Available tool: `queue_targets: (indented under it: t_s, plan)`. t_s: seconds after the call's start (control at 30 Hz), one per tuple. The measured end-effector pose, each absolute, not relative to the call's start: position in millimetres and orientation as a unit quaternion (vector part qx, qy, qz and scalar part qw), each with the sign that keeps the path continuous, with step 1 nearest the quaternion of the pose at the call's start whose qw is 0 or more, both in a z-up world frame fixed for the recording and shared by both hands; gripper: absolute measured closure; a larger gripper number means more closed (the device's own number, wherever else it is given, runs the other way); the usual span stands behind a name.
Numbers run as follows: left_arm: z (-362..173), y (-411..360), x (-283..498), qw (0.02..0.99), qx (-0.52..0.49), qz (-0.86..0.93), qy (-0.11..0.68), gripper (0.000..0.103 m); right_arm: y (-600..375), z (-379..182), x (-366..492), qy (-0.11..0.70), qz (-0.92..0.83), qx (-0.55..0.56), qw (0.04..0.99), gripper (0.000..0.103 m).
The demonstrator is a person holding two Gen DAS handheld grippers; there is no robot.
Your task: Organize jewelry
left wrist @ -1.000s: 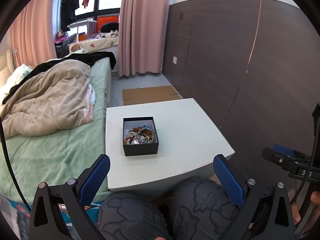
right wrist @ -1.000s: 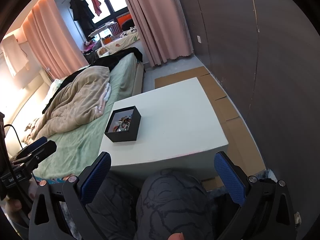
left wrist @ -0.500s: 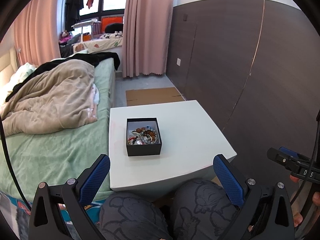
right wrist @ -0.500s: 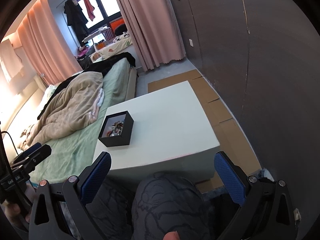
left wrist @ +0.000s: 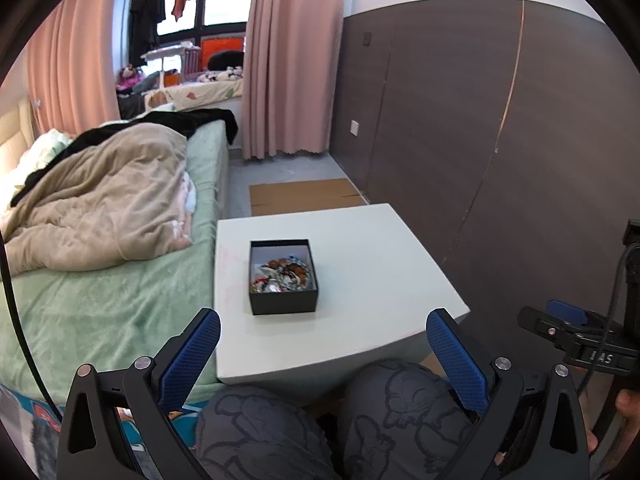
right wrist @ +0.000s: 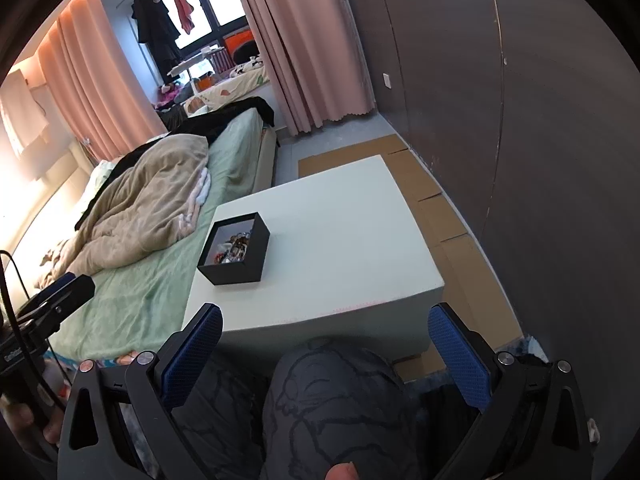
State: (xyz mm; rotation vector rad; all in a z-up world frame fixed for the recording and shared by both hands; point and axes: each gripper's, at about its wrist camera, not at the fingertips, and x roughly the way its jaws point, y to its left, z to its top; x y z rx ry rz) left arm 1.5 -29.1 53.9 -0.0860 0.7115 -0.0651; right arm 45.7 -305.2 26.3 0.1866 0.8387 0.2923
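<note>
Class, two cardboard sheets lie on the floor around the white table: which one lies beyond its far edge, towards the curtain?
The flat cardboard sheet just past the white table, nearest the pink curtain. The other cardboard strip runs alongside the dark wall.

both wrist views above knees, tableward
</note>
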Motion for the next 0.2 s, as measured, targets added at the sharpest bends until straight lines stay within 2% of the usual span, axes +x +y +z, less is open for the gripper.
queue_targets:
  t_s: [0.2]
  plan:
    - [52.5,-32.7,2.1,0.936,-0.037,-0.029,0.349,0.001,-304.1,22.8,47.9,0.408,0.141,0.089,0.898,0.0]
